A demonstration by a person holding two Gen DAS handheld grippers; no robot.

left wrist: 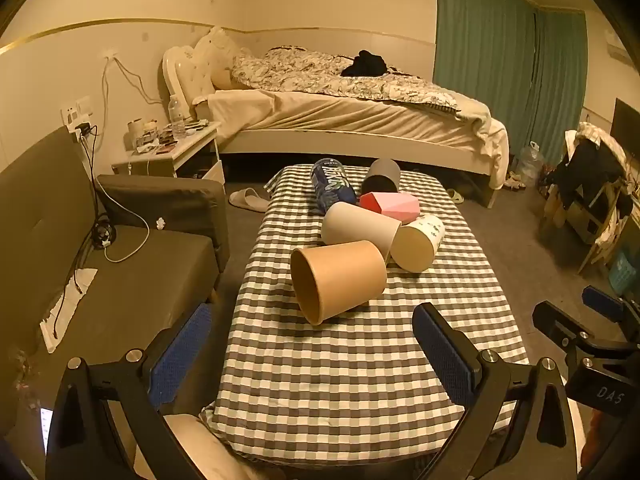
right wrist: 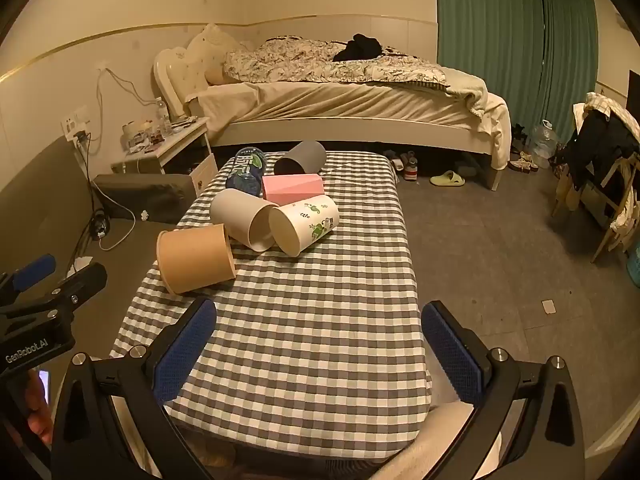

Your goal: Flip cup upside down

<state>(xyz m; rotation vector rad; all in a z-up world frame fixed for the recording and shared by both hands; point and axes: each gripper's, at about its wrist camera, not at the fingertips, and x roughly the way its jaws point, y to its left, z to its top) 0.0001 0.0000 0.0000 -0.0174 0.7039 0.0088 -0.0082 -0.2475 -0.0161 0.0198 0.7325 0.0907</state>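
Observation:
Several cups lie on their sides on a checked table (left wrist: 360, 380) (right wrist: 320, 320). Nearest is a brown paper cup (left wrist: 338, 280) (right wrist: 194, 260), mouth toward me. Behind it lie a beige cup (left wrist: 360, 228) (right wrist: 240, 216), a white cup with green print (left wrist: 418, 242) (right wrist: 306, 224), a pink faceted cup (left wrist: 390, 206) (right wrist: 292, 189), a grey cup (left wrist: 382, 176) (right wrist: 302, 158) and a blue printed cup (left wrist: 332, 186) (right wrist: 246, 170). My left gripper (left wrist: 316, 352) is open and empty, short of the brown cup. My right gripper (right wrist: 320, 348) is open and empty over the table's near part.
A dark sofa (left wrist: 120, 260) stands left of the table, with cables on it. A bed (left wrist: 340, 112) and a cluttered nightstand (left wrist: 172, 148) are behind. Slippers (right wrist: 448, 179) lie on the floor to the right. A chair with clothes (right wrist: 600, 168) is at far right.

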